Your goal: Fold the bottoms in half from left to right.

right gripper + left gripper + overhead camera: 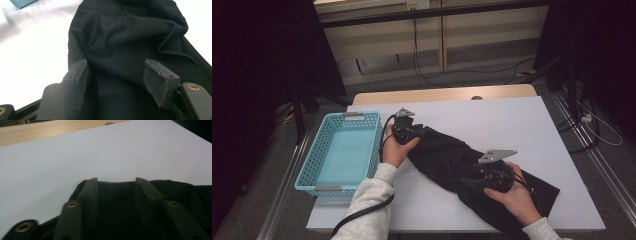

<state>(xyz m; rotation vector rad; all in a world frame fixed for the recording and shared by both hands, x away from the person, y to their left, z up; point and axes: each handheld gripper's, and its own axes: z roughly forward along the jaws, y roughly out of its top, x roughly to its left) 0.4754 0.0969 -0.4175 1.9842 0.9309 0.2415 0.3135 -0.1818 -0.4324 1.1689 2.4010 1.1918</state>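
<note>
A: Containers, count and contents?

B: One turquoise plastic basket (343, 151), perforated walls, at the left edge of the white tabletop (512, 125). Its floor is bare.

A: Textiles?

B: One black garment (447, 157), crumpled, laid diagonally from the table's middle toward the near right corner. It lies on the table just right of the basket, outside it.

A: Grippers?

B: Two. The left gripper (117, 185) sits at the garment's far end, beside the basket's right wall. Its jaws stand apart, the cloth's edge lying between and under them, and no pad presses on it. The right gripper (122, 82) is over the garment's near part. Its jaws are spread as well, with black fabric beneath and between them, unclamped as far as the right gripper view shows.

A: Hands?

B: Two, one on each gripper, with light grey sleeves (369, 200).

A: Other fittings?

B: One wooden strip (442, 94) along the table's far edge.
</note>
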